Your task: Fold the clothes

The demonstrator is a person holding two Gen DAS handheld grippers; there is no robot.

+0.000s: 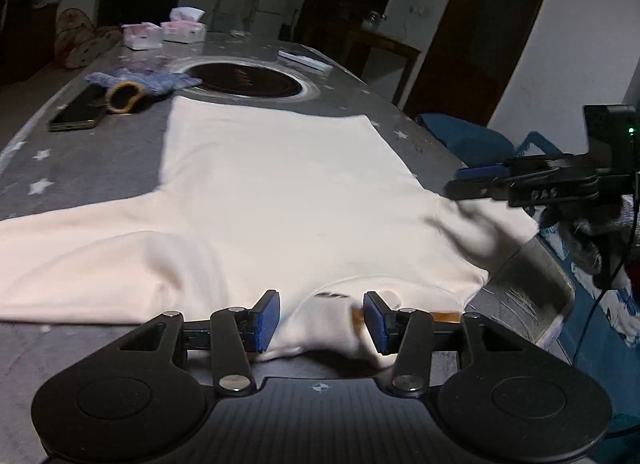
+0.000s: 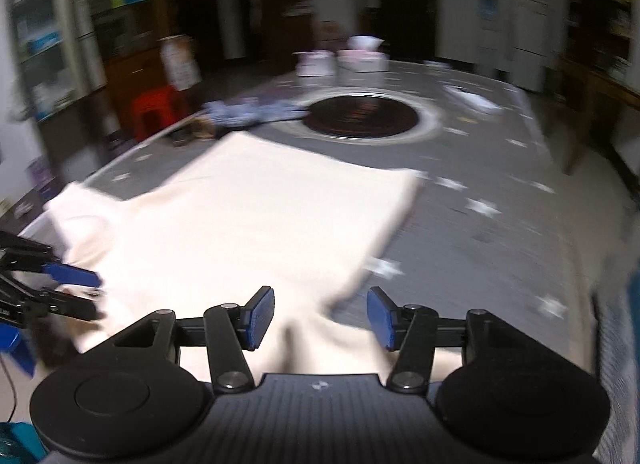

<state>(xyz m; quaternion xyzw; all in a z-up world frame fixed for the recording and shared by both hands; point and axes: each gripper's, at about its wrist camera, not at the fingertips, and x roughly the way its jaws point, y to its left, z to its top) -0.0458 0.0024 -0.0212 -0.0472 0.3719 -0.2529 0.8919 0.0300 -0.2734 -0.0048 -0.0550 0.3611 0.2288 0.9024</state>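
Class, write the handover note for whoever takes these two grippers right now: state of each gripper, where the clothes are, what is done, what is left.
Left gripper: open, straddling the collar of the cream shirt.
Right gripper: open, at the shirt's near right edge, gripping nothing.
Shirt lies spread flat on the grey star-print table, collar toward you, one sleeve out to the left.
Done: shirt laid out. No fold visible yet.
Left: fold sleeves and sides in, then fold the body.
A phone and a blue cloth lie beyond the shirt.
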